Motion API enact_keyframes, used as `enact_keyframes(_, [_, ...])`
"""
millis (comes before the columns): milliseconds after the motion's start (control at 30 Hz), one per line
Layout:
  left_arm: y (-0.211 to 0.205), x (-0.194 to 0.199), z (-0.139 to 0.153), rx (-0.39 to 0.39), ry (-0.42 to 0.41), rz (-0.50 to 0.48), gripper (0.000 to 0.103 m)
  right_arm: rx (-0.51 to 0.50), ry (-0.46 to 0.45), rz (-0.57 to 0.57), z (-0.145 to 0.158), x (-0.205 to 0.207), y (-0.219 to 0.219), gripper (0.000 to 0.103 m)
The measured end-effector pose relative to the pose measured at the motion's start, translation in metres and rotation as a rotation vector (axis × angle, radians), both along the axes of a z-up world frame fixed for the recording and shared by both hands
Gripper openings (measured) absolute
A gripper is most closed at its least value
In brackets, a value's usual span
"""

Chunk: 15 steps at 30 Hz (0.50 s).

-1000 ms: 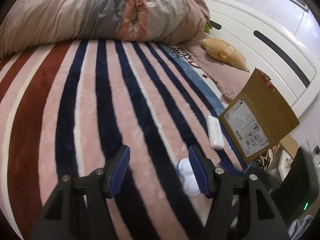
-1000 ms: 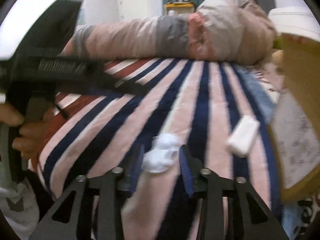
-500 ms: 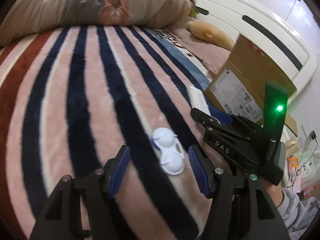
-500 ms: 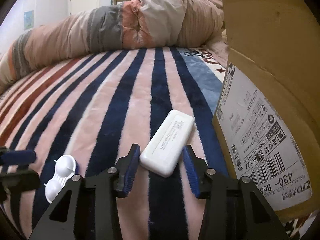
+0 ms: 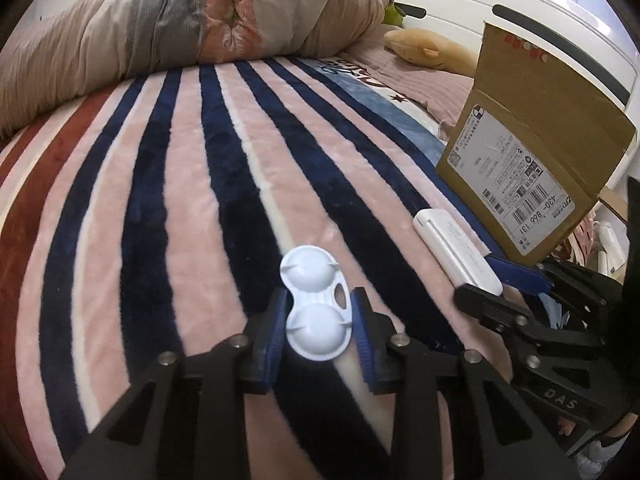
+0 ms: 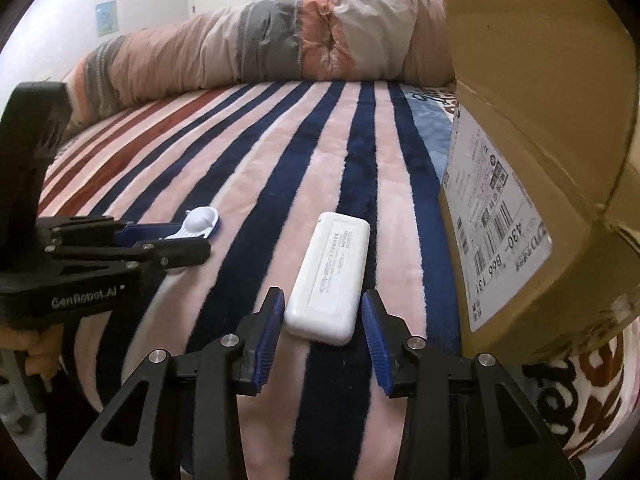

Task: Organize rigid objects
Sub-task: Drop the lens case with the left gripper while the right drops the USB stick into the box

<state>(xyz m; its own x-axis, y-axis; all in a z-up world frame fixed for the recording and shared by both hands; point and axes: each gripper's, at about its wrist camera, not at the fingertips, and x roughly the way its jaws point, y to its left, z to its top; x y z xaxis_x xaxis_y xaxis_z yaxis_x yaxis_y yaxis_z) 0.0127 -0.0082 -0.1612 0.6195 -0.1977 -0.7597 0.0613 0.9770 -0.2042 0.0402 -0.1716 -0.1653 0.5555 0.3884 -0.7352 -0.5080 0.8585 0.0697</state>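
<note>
A white two-cup lens case [image 5: 316, 304] lies on the striped blanket [image 5: 192, 184]. My left gripper [image 5: 318, 332] is shut on its near cup; it also shows in the right wrist view [image 6: 176, 236], with the case [image 6: 200, 220] between its blue pads. A white flat rectangular case [image 6: 330, 276] lies beside a cardboard box [image 6: 532, 184]. My right gripper [image 6: 324, 334] is open, with its pads on either side of the case's near end and a small gap on each side. The flat case [image 5: 456, 250] and right gripper [image 5: 516, 280] also show in the left wrist view.
A rolled quilt [image 5: 180, 36] lies across the far side of the bed. A tan plush toy [image 5: 432, 50] and a white headboard [image 5: 500, 36] are at the far right. The cardboard box [image 5: 532, 160] stands at the blanket's right edge.
My left gripper has moved forward and closed on the lens case. My right gripper has stayed around the flat white case, a little further along it.
</note>
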Motion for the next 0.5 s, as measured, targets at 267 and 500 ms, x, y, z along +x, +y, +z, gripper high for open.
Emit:
enact_keyframes(267, [-0.012,0.001,-0.004,0.096,-0.058,0.008,0.029,-0.005,-0.044,-0.102,-0.007,0.017,0.017,0.031])
enact_keyframes(500, [0.011,-0.007,0.035,0.077,-0.111,0.025,0.028,0.038,-0.095,0.030,0.027,0.003,0.022,0.031])
